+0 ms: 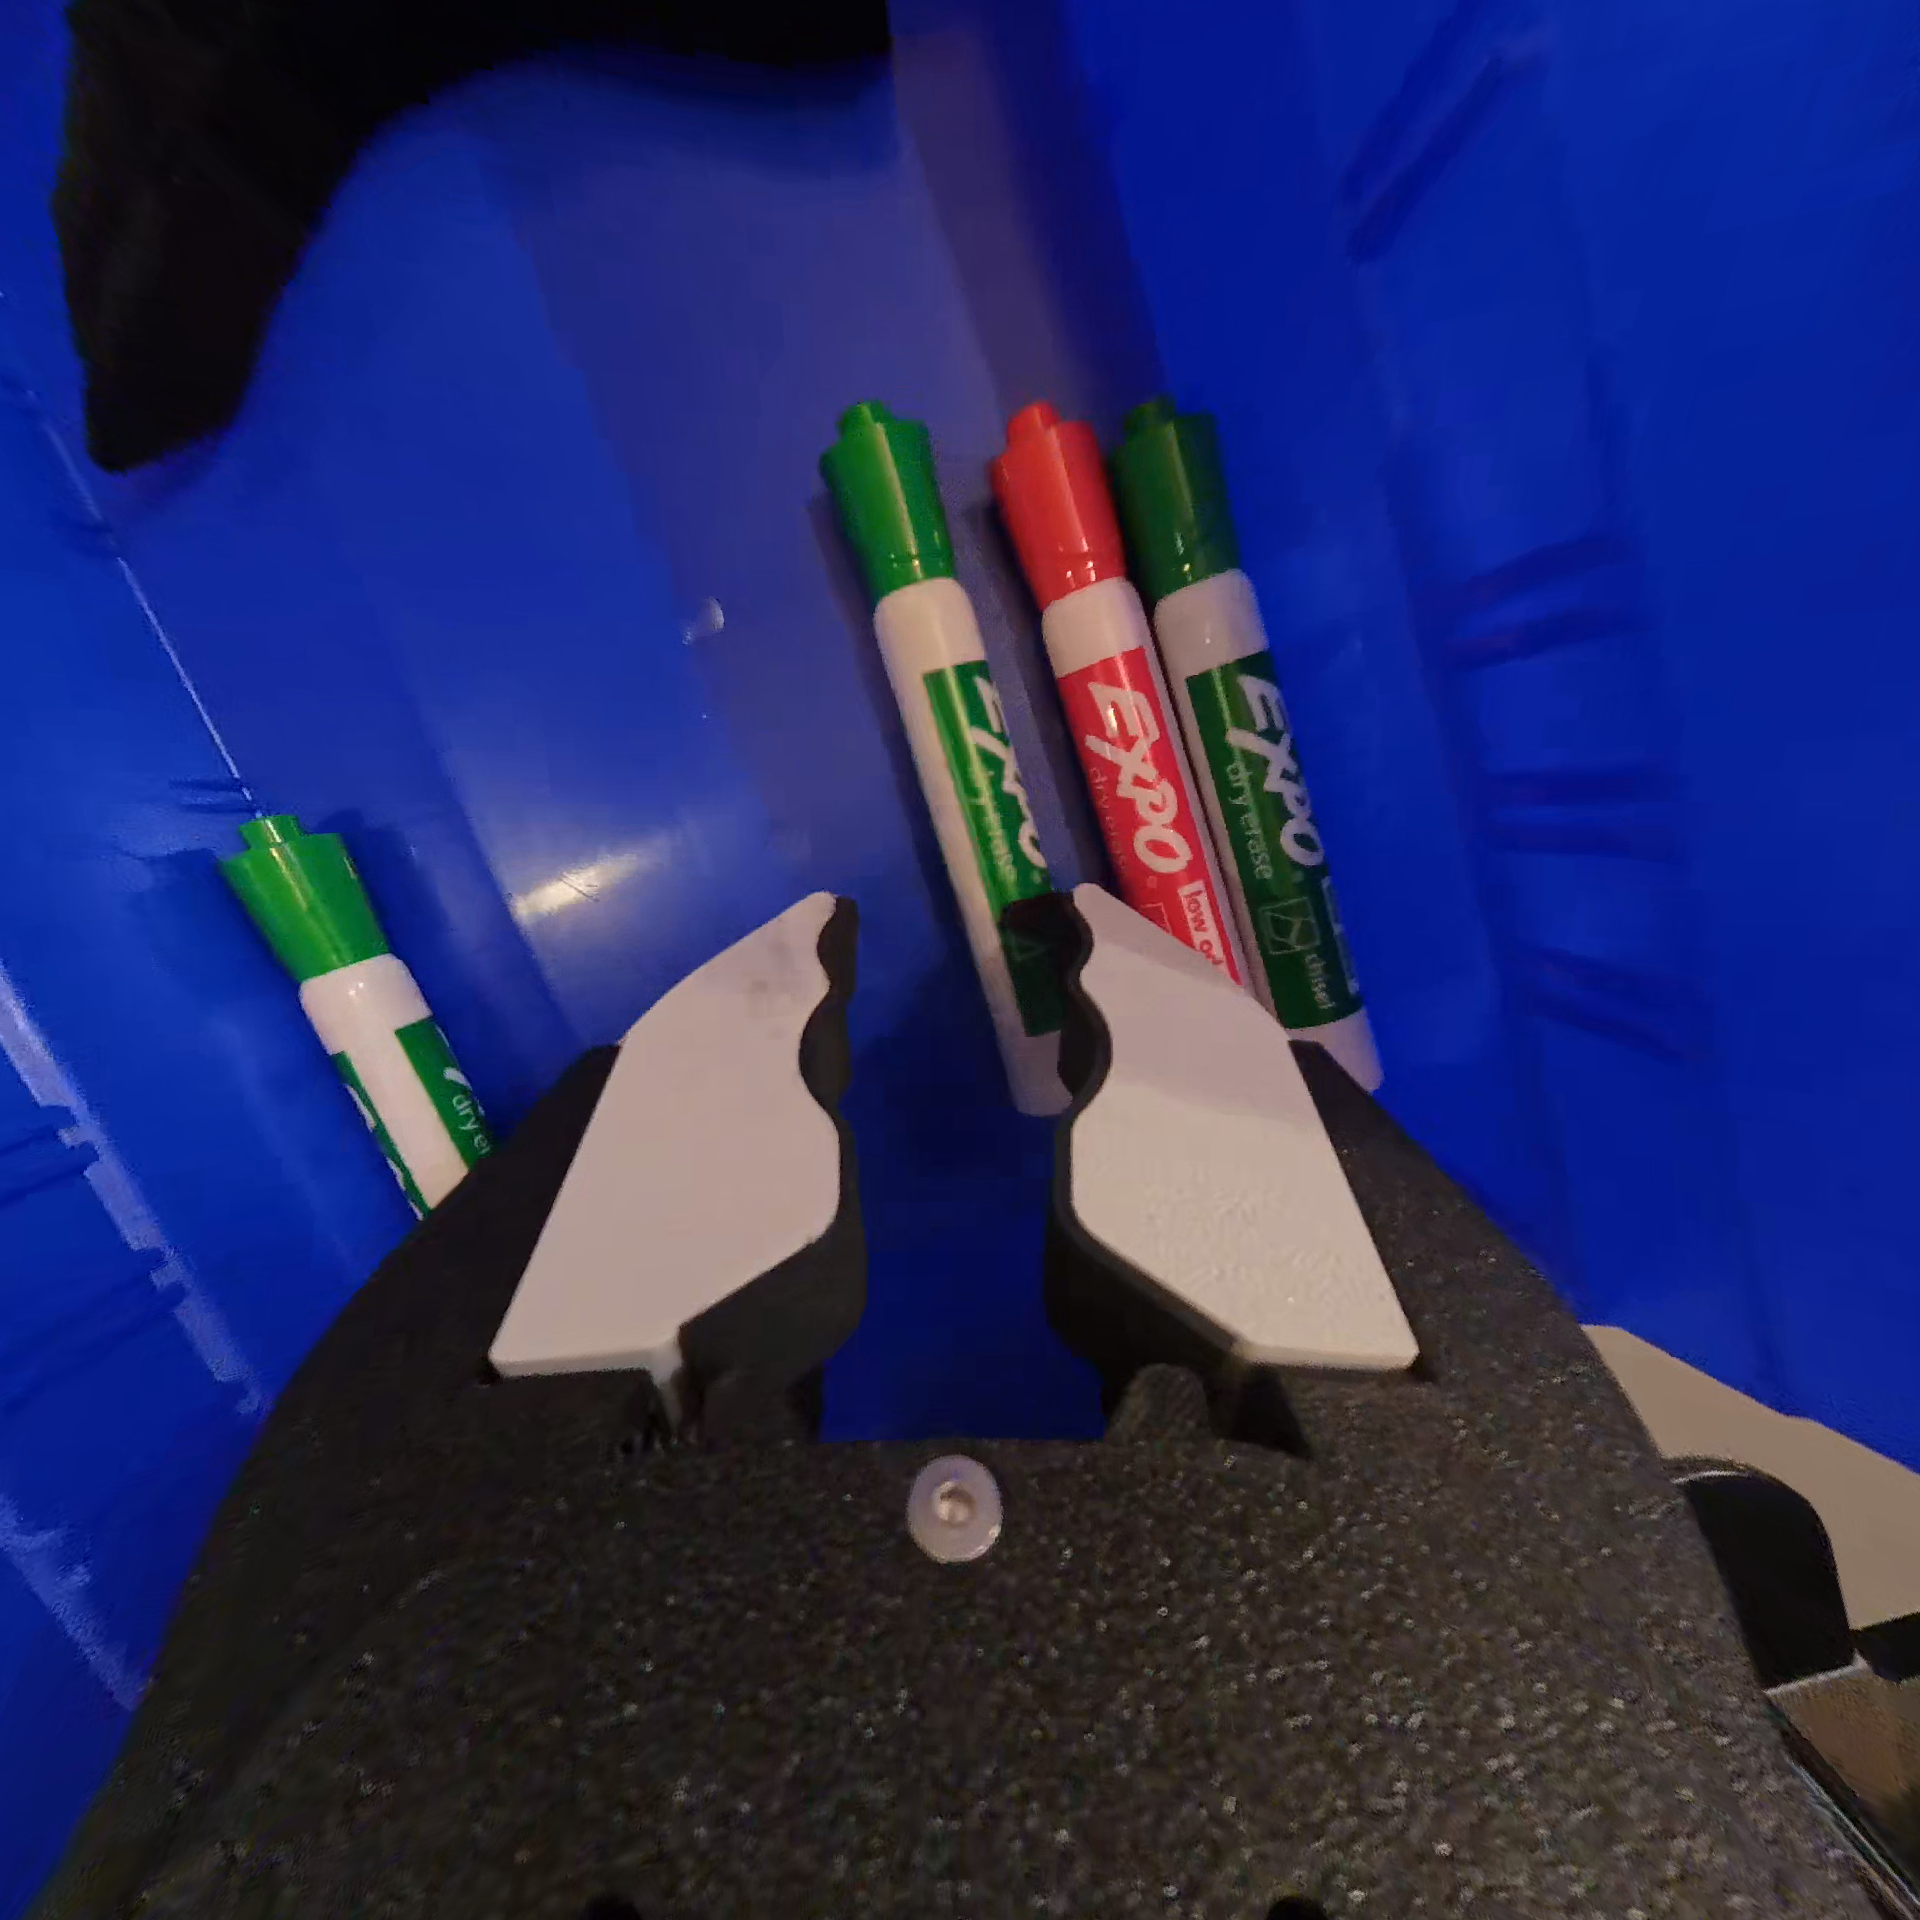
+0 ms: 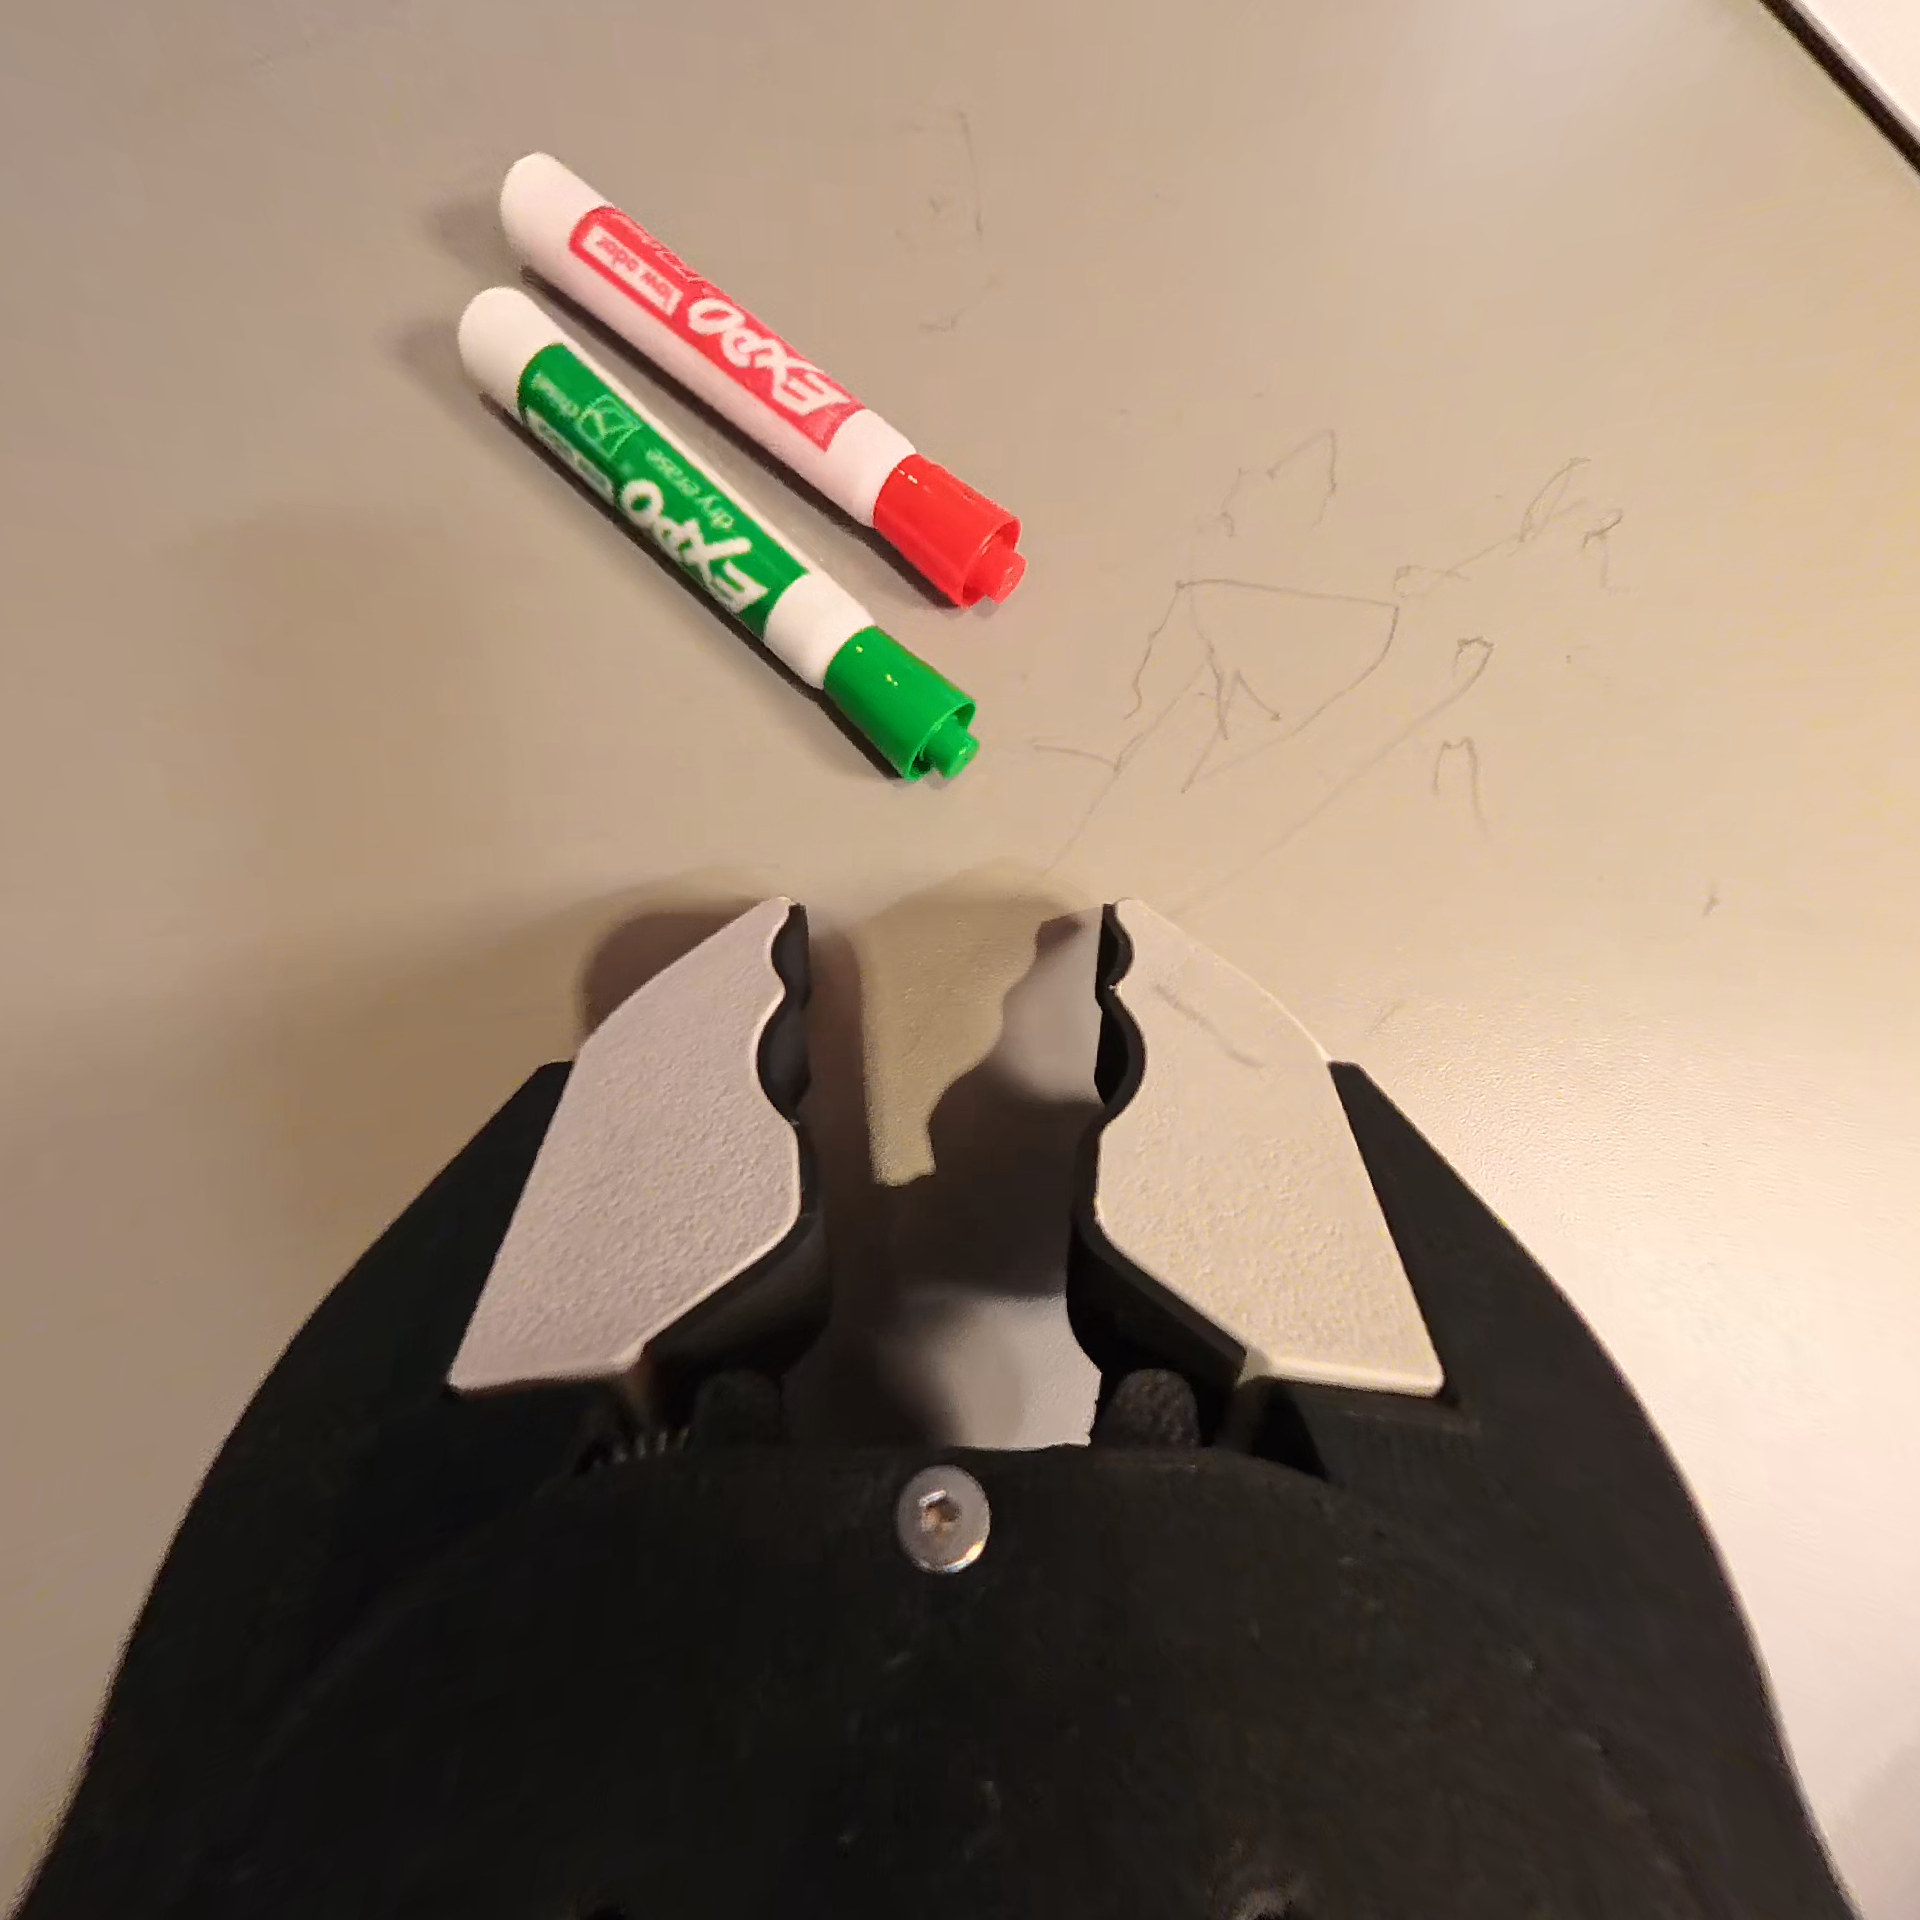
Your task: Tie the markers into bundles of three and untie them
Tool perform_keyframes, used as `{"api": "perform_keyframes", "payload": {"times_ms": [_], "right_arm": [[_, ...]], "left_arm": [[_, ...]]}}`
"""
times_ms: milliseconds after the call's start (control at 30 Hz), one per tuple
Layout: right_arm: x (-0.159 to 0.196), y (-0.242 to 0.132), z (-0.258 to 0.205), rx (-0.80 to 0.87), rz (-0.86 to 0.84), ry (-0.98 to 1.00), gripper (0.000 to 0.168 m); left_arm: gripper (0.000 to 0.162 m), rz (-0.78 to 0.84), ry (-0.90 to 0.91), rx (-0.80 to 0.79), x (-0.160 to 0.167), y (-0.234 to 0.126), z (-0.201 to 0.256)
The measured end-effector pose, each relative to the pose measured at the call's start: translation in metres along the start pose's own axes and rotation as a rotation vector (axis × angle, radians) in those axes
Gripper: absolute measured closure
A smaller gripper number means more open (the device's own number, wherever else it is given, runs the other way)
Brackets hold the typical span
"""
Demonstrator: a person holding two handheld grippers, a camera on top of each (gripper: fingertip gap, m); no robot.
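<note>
Inside a shiny blue plastic bin (image 1: 644,582), four round markers lie on the smooth floor: a green one (image 1: 940,717), a red one (image 1: 1127,707) and another green (image 1: 1242,717) close together, and one more green (image 1: 358,1013) off to the left. The left gripper (image 1: 961,914) hangs over them, its wavy grey fingers apart and holding nothing. A black cloth (image 1: 208,208) sits in the far corner. Only the right view shows the flat, scribbled beige table (image 2: 1455,312), where a red marker (image 2: 753,369) and a green marker (image 2: 707,530) lie side by side. The right gripper (image 2: 951,920) is wide open and empty, just short of them.
</note>
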State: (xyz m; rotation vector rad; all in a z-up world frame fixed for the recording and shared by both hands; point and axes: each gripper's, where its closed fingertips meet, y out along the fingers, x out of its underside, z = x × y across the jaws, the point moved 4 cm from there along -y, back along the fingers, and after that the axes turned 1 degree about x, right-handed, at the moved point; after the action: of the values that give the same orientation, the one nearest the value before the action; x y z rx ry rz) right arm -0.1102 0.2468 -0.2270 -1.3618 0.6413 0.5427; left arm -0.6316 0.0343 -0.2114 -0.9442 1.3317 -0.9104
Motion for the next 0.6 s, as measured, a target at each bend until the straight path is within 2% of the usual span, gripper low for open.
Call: {"api": "perform_keyframes", "payload": {"times_ms": [67, 200, 333, 500, 600], "right_arm": [[0.0, 0.0, 0.0, 0.003, -0.001, 0.003, 0.115], [0.0, 0.001, 0.001, -0.002, -0.004, 0.011, 0.114], [0.0, 0.001, 0.001, -0.006, -0.004, 0.012, 0.114], [-0.001, 0.001, 0.002, -0.007, -0.005, 0.007, 0.114], [-0.001, 0.001, 0.002, -0.009, -0.004, 0.005, 0.114]], "left_arm": [[0.126, -0.025, 0.011, -0.01, 0.002, 0.005, -0.002], [0.141, -0.04, 0.051, -0.047, 0.003, 0.007, -0.005], [0.142, -0.006, 0.043, -0.076, 0.0, -0.002, -0.008], [0.142, 0.186, 0.061, -0.149, -0.034, -0.063, 0.003], [0.142, 0.294, 0.176, -0.124, -0.069, -0.102, 0.05]]}}
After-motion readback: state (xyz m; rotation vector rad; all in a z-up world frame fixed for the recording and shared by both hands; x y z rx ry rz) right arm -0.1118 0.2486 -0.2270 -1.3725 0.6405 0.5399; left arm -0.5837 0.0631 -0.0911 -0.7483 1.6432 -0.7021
